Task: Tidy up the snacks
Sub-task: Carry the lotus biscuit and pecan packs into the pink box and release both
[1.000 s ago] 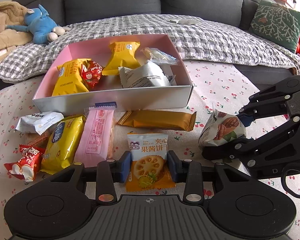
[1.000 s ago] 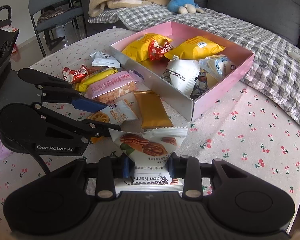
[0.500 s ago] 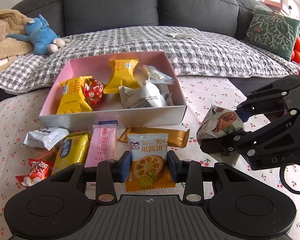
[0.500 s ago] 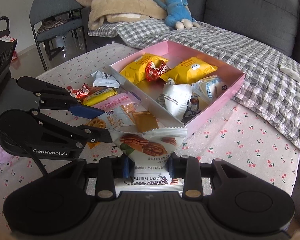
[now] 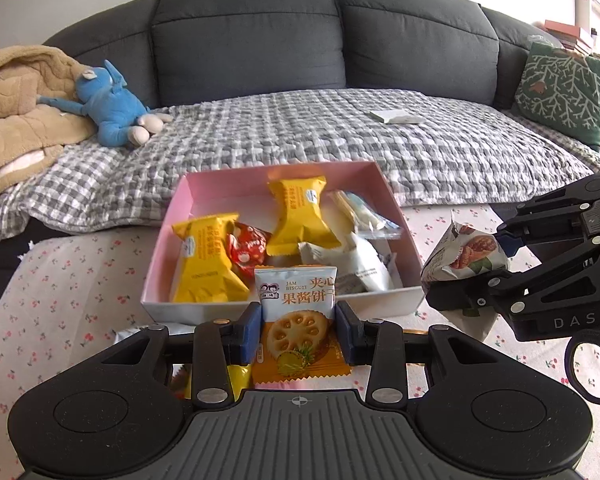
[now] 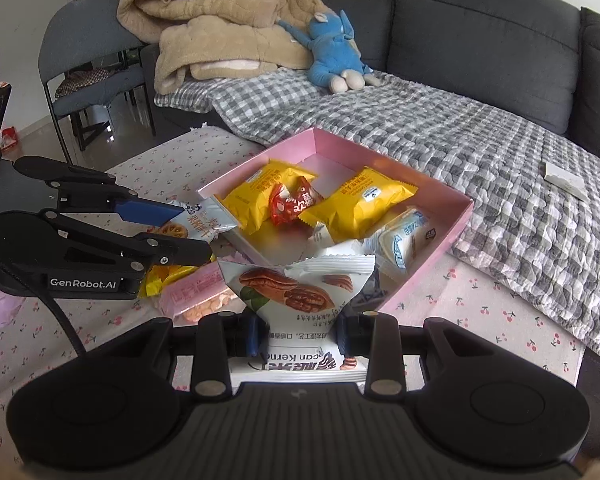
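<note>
Over the near edge of the pink box (image 5: 396,204), the left gripper (image 5: 299,334) pinches a jam biscuit packet (image 5: 296,320) between its blue pads, the packet standing upright with its white top toward the box. Just to its right, the right gripper (image 6: 298,336) is clamped on a pecan kernel packet (image 6: 300,292), whose white top flares out above the pads; both packets are held clear of the table. Inside the box lie two yellow snack packs (image 5: 204,260), a small red candy wrapper (image 5: 247,246) between them, a white pouch (image 5: 360,264) and a clear-wrapped pale snack (image 5: 360,212) along the right side. On the cherry-print tablecloth (image 5: 60,292) in front of the box, a pink packet of round crackers (image 6: 196,296) and another yellow pack (image 6: 160,280) sit partly hidden under the left gripper in the right wrist view. Behind the table stands a dark grey sofa (image 5: 340,40) spread with a grey checked blanket (image 5: 300,132), on which rest a blue stuffed toy (image 5: 108,108), a heap of beige fleece (image 5: 16,108), a small white box (image 5: 396,117) and a green leaf-patterned cushion (image 5: 560,92).
</note>
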Available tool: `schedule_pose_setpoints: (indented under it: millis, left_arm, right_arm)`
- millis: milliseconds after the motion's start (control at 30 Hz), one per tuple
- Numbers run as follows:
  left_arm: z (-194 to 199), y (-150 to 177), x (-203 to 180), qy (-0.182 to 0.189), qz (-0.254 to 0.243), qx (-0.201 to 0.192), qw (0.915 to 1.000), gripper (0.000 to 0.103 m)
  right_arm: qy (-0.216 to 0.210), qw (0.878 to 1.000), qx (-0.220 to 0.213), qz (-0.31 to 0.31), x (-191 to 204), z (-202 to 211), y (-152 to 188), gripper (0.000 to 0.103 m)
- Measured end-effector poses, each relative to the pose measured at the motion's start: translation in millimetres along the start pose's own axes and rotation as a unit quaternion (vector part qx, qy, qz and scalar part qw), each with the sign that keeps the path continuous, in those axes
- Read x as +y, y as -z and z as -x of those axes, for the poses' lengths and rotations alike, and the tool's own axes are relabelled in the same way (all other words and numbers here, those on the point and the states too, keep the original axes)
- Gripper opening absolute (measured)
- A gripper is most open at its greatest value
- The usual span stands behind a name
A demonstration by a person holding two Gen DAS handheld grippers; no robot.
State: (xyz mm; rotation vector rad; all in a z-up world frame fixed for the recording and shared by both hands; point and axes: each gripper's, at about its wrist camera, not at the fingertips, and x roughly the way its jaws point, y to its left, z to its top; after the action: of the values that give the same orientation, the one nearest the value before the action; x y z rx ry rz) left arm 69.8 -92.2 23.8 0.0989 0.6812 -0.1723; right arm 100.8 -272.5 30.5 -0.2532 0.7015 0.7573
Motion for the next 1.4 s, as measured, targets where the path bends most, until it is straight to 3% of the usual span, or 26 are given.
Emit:
schedule_pose_setpoints:
  millis: [433,900,1133,1400]
  left_arm:
    - [-33.1,-37.2,57.9,-0.001,-0.001,-0.004,1.0000,0.037]
    - [-111.3,-76.4,90.1,0.041,-0.051,-0.008,0.9978,0.037]
    - [-145.2,-84.4,93.1,0.068,-0.059,-0.002,0.9960,0.037]
    - [-172.0,-84.7,85.3,0.067,-0.085,0.005,0.9941,0.037]
  right_arm:
    - [0.023,0.999,-0.014,-0.025,6.4,-38.7,-32.0,0.032]
    - [0.038,0.997,-0.030,-0.063,10.6,-88.0,-49.0,0.032]
    - [0.042,0.995,-0.045,-0.072,10.1,-100.3,-44.6,0.032]
    - [0.064,0.995,-0.050,-0.059,11.8,-109.7,-40.3,0.032]
